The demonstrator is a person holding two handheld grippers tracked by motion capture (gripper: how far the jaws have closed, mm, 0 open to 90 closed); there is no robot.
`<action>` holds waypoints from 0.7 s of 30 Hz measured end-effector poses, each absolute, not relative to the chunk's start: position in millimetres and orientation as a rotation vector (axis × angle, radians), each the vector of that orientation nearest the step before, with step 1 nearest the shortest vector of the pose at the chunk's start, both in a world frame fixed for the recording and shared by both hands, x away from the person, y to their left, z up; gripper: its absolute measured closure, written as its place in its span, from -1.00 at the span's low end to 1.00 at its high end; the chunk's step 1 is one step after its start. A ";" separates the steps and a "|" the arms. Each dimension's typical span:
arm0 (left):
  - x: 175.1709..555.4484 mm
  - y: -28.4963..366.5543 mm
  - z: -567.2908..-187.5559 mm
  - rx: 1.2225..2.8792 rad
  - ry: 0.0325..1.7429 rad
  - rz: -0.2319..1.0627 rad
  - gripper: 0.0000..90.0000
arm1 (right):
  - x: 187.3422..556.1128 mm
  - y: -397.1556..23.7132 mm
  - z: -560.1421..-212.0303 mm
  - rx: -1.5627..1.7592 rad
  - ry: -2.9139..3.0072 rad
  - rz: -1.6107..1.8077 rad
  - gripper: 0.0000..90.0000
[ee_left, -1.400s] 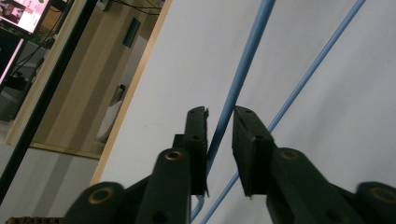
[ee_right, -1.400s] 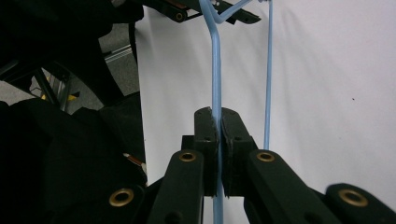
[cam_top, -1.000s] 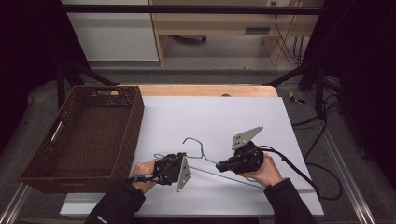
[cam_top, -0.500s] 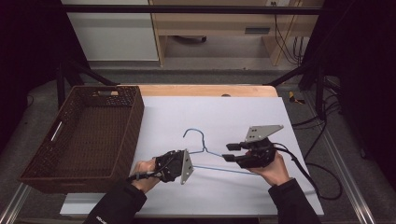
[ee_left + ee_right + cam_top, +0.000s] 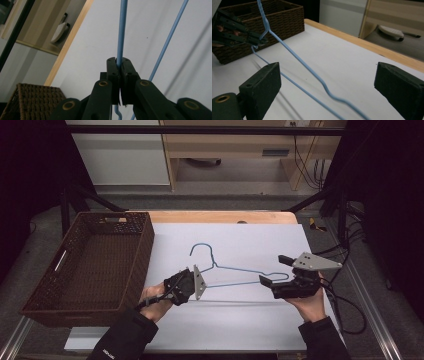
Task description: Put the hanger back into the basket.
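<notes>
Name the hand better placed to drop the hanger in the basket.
Left: its tongs already clamp the hanger, beside the basket. The right tongs are open.

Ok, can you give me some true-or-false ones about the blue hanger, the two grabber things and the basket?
1. The left gripper has its fingers shut on the blue hanger. True.
2. The right gripper is squeezing the hanger too. False: its fingers stand wide apart, with the hanger wire running between them untouched.
3. The brown basket has the hanger inside it. False: the hanger is over the white table, to the right of the basket.
4. The basket stands on the person's left side of the table. True.
5. The hanger's hook points away from the person. True.
</notes>
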State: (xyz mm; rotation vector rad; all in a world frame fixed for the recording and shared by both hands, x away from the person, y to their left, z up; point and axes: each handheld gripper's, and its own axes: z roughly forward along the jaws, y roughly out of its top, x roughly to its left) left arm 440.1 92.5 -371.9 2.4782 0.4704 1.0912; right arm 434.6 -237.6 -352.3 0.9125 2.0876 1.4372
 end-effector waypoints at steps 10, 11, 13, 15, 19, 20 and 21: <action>458.4 91.7 -333.2 2.475 0.620 1.088 0.94 | 422.9 -259.6 -367.7 0.964 2.033 1.419 -0.88; 458.9 92.4 -327.5 2.467 0.635 1.090 0.94 | 422.1 -260.7 -369.8 0.965 2.033 1.415 -0.88; 459.4 95.2 -316.1 2.447 0.661 1.105 0.94 | 420.9 -261.6 -373.4 0.972 2.034 1.402 -0.88; 458.9 100.0 -304.1 2.444 0.675 1.128 0.94 | 419.9 -261.6 -376.2 0.980 2.032 1.390 -0.89; 457.8 112.0 -284.4 2.434 0.697 1.134 0.94 | 418.6 -262.8 -382.2 0.994 2.032 1.380 -0.90; 458.2 115.3 -280.6 2.427 0.704 1.121 0.94 | 418.5 -263.1 -383.0 1.001 2.031 1.381 -0.90; 458.8 119.0 -276.5 2.431 0.713 1.117 0.94 | 418.2 -263.6 -383.8 1.007 2.026 1.380 -0.90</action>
